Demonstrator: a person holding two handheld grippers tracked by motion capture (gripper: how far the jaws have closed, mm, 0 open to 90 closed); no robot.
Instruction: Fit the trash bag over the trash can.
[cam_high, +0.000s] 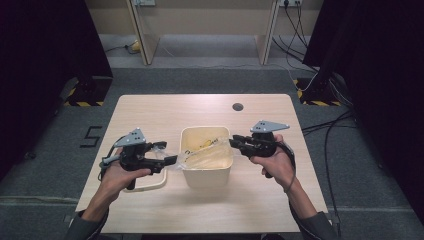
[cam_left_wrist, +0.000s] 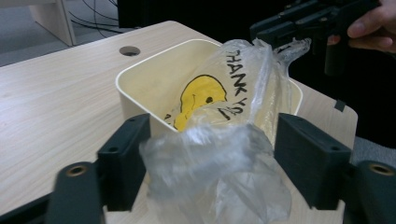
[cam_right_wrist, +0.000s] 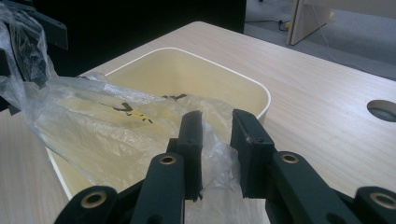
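A cream plastic bin (cam_high: 206, 176) stands in the middle of the wooden table (cam_high: 165, 110). A clear plastic bag (cam_high: 207, 150) with a yellow smiley face and black "THANK YOU" lettering lies in it and stretches over both side rims. My left gripper (cam_high: 172, 160) is at the bin's left side, its jaws wide apart around a thick bunch of the bag (cam_left_wrist: 215, 172), which hangs off the table. My right gripper (cam_high: 234, 142) is at the bin's right rim, jaws narrow on the bag's other edge (cam_right_wrist: 212, 158), which it holds raised.
A round cable hole (cam_high: 238, 106) sits at the table's far edge. A cream curved strip (cam_high: 150, 186) lies on the table under my left hand. Cables (cam_high: 325, 130) trail over the floor to the right. Dark stands flank the table.
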